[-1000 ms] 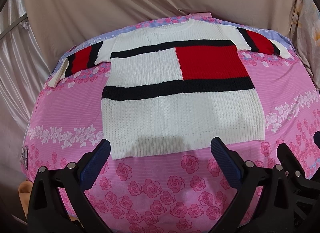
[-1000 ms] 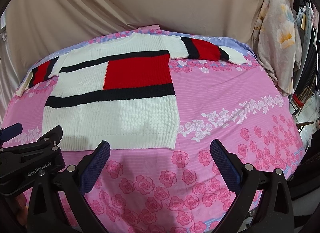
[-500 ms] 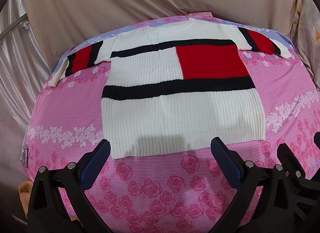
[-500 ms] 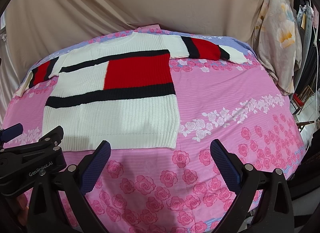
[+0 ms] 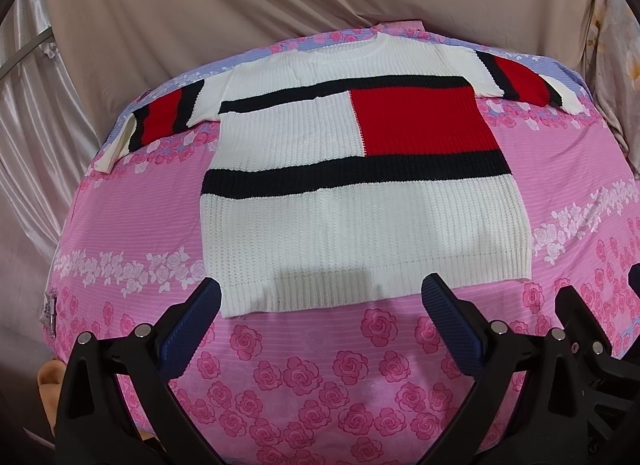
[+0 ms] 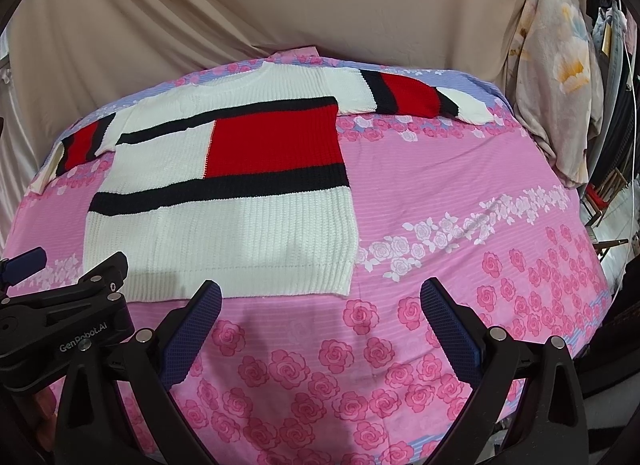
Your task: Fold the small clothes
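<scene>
One knitted sweater point(image 5: 360, 217) lies flat and face up on the bed, with the hem at the near side and the neckline at the far side. The body is white with two dark horizontal bands and one red block at the upper right. Two sleeves extend outward: the left sleeve point(image 5: 156, 125) and the right sleeve point(image 5: 516, 85), each with one red section between dark stripes and a white cuff.

Two tools are present. The left tool point(image 5: 320, 329) is spread wide, with nothing between its blue pads; it hangs over the near hem of the sweater, with no contact visible. The right tool point(image 6: 320, 329) is likewise spread wide and empty, positioned just near of the sweater's lower right corner, above bare sheet. The body of the left tool point(image 6: 60, 317) shows at the left edge of the right wrist view.

The surface is a bed covered by one pink sheet point(image 6: 460, 193) printed with roses and one band of white flowers. A beige drape point(image 5: 240, 17) hangs behind the far edge. At the far right, a pale floral cloth point(image 6: 560, 65) hangs down, with further hanging items beyond it, too small to identify.
</scene>
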`<state>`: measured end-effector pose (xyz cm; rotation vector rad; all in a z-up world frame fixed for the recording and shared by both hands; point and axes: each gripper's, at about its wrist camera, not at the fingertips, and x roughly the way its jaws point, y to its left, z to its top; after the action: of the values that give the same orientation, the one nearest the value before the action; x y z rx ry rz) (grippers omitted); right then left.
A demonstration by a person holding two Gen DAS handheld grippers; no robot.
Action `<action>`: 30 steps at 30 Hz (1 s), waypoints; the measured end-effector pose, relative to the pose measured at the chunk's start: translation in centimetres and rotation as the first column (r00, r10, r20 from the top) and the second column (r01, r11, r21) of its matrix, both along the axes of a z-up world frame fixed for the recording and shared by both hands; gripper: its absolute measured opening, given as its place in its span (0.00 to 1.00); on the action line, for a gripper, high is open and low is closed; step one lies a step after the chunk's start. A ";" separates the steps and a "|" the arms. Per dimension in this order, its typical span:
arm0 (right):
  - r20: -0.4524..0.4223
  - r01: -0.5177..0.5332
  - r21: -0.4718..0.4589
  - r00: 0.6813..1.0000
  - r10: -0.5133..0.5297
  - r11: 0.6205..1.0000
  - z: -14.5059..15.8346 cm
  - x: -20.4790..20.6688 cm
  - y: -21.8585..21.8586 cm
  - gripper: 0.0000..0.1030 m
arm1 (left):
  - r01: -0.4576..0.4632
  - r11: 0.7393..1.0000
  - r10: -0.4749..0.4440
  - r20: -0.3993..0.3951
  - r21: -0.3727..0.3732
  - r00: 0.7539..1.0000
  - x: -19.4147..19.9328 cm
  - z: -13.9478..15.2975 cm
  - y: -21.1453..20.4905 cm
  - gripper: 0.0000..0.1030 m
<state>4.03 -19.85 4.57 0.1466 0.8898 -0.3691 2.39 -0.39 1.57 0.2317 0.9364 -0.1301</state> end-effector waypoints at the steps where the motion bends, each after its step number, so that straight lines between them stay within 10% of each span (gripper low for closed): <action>1: 0.000 -0.001 0.000 1.000 0.001 1.000 0.0 0.0 -0.1 0.95 | 0.000 1.000 0.000 -0.001 0.000 1.000 0.0 0.0 0.0 0.95; 21: -0.033 -0.024 0.056 0.999 0.026 0.998 -1.8 1.8 -1.0 0.95 | -0.015 1.000 0.015 -0.052 0.014 0.999 1.5 -1.9 -0.5 0.95; 30: 0.095 0.091 0.354 0.987 -0.132 0.931 -2.6 7.9 -17.5 0.95 | -0.183 0.966 0.192 0.032 -0.183 0.981 7.1 2.6 5.8 0.95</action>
<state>11.96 -37.34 1.95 0.5446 0.8262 -0.3018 9.46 5.38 4.21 -0.0213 0.8871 -0.0331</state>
